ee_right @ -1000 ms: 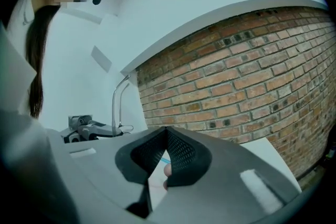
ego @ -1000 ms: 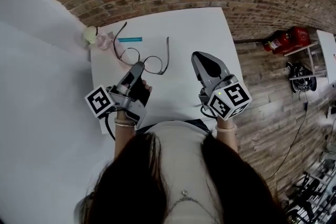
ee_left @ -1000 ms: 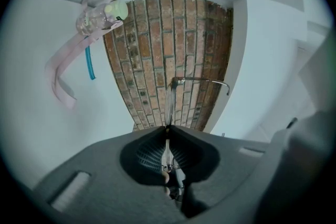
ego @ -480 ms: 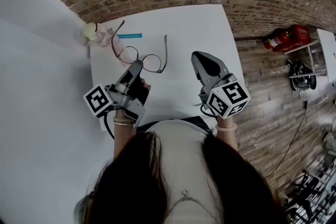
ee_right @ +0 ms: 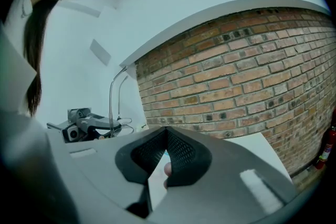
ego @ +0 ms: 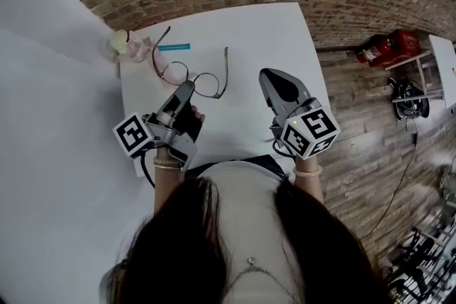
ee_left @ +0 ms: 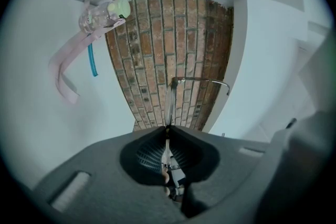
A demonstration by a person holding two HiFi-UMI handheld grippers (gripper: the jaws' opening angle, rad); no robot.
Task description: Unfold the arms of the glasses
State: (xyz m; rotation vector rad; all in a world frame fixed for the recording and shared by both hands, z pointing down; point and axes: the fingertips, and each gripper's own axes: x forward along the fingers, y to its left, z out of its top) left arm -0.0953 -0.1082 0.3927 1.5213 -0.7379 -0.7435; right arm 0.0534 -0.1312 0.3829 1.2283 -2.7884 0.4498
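Note:
The thin wire-rimmed glasses (ego: 226,71) lie on the white table (ego: 263,32) with both arms swung out toward the brick wall. My left gripper (ego: 187,87) is shut on the near rim of the left lens. In the left gripper view the frame (ee_left: 169,99) runs edge-on out of the closed jaws (ee_left: 167,127), and one arm (ee_left: 202,80) stretches off to the right. My right gripper (ego: 268,77) hovers to the right of the glasses, shut and holding nothing. Its own view (ee_right: 167,129) shows the jaw tips meeting, and a raised glasses arm (ee_right: 111,97) off to the left.
A blue stick (ego: 174,48) and a pink ribbon with a clear piece and a pale ball (ego: 127,45) lie at the table's far left corner. A red fire extinguisher (ego: 385,50) lies on the brick floor at the right. The table's edge is close to the person's body.
Almost nothing differs; the picture has shifted slightly. The left gripper stays on the glasses and the right gripper stays beside them.

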